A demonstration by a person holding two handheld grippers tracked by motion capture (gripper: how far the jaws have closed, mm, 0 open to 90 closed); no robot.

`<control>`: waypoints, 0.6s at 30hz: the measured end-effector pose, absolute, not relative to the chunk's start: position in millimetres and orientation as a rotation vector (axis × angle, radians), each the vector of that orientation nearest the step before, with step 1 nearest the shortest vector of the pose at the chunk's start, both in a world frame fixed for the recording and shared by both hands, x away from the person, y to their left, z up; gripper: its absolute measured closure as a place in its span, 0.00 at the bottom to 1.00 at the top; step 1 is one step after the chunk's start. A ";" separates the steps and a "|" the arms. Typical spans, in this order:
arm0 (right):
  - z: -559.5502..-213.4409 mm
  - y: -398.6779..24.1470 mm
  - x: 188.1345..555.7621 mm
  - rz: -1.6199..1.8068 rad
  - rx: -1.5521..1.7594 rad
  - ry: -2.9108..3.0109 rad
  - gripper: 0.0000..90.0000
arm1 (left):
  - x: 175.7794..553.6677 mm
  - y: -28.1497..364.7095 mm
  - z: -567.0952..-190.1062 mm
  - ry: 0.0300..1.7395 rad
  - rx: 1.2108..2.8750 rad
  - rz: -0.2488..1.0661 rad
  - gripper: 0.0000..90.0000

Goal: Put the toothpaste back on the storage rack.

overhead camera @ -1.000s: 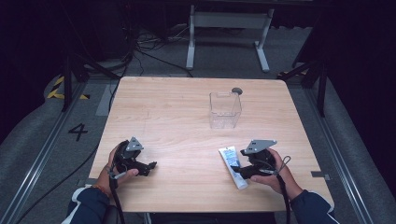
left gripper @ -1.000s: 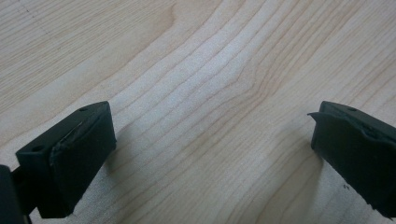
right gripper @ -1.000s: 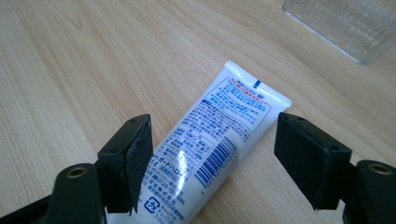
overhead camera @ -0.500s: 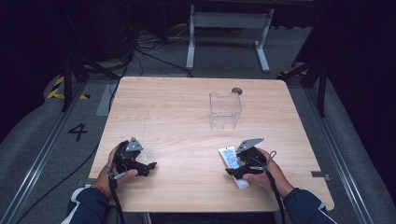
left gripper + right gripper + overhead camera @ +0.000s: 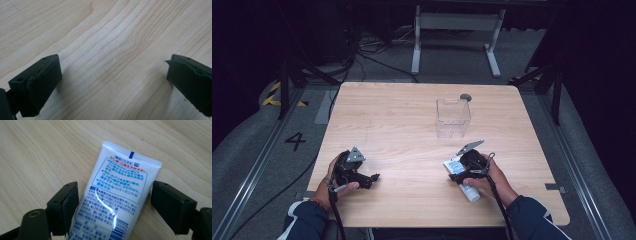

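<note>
clear box (image 5: 453,116) beyond white tube (image 5: 117,197)

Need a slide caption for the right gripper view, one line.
Right gripper with open jaws straddling a white tube lying flat on the wooden table.

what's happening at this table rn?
A person holds a gripper in each hand at a wooden table. The right gripper straddles a white tube lying flat near the table's front edge; its fingers sit on either side, apparently not yet clamped. The left gripper rests open over bare wood. A clear plastic container stands farther back, with nothing visible inside.
</note>
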State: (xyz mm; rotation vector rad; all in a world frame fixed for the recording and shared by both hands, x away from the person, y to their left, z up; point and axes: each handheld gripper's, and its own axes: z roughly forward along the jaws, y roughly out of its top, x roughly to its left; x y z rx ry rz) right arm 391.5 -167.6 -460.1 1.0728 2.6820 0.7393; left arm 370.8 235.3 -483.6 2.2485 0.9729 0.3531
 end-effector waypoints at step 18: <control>-452.8 -152.9 391.4 0.622 0.941 2.770 0.49 | 371.1 235.3 -483.9 0.968 2.246 0.353 0.00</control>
